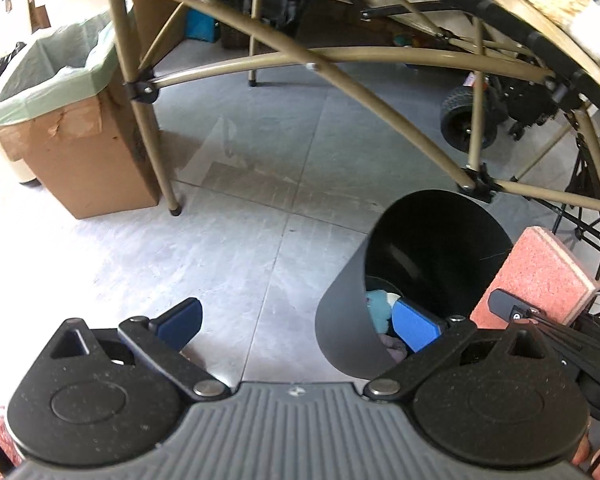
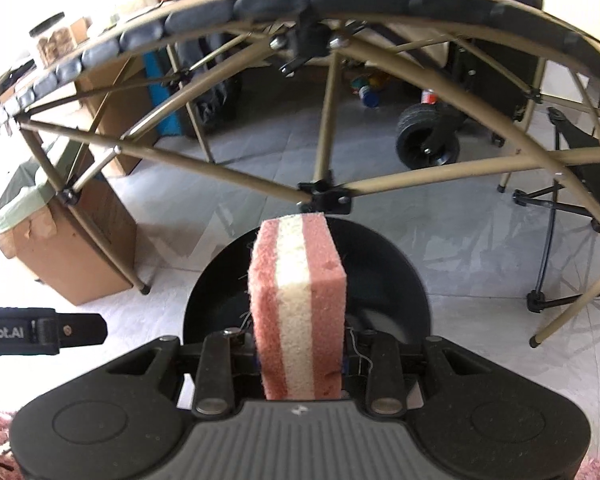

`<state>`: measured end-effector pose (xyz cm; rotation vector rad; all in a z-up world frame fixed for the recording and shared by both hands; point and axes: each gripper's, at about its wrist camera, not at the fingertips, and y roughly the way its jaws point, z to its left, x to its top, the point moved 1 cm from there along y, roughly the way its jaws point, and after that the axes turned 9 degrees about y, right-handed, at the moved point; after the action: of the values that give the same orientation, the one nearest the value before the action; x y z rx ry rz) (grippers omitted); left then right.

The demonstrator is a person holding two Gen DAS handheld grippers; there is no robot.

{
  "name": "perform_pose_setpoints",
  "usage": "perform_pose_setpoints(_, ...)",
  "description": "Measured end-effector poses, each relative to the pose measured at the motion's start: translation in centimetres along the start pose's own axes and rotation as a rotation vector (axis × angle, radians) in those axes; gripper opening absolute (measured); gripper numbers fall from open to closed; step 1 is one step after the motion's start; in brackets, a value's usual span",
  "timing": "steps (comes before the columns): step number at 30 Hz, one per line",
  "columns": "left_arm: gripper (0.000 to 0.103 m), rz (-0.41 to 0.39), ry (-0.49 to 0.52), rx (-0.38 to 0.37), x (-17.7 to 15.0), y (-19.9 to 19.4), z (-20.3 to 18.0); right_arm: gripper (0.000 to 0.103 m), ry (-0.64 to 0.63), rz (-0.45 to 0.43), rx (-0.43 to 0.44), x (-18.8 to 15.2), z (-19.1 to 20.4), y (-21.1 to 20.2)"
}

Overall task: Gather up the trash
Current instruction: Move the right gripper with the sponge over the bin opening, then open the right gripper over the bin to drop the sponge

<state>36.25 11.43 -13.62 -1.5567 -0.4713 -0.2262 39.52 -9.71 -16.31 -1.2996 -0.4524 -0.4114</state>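
The right claw (image 2: 300,360) is gripping a pink sponge block with a cream middle layer (image 2: 298,300), holding it upright above the mouth of a round black plastic bin (image 1: 432,248) standing on the grey tiled floor (image 1: 228,240). Inside the bin, teal and pale crumpled scraps (image 1: 380,308) are lying at the bottom. The left claw (image 1: 300,324) is gaping wide, empty, one blue pad (image 1: 414,326) over the bin's rim. A cardboard box lined with a pale green bag (image 1: 60,80) is standing well apart.

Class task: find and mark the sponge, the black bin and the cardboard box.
sponge (image 2: 298,300): right wrist view, on its white middle stripe.
black bin (image 1: 342,320): left wrist view, on its grey outer wall.
cardboard box (image 1: 88,168): left wrist view, on its brown side.
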Motion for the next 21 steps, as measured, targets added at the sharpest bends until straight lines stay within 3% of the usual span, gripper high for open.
perform_pose_setpoints(21,0.103,0.087,-0.069,0.04,-0.1,2.9,3.0,0.032,-0.025,0.157,-0.018,0.3,2.0,6.3)
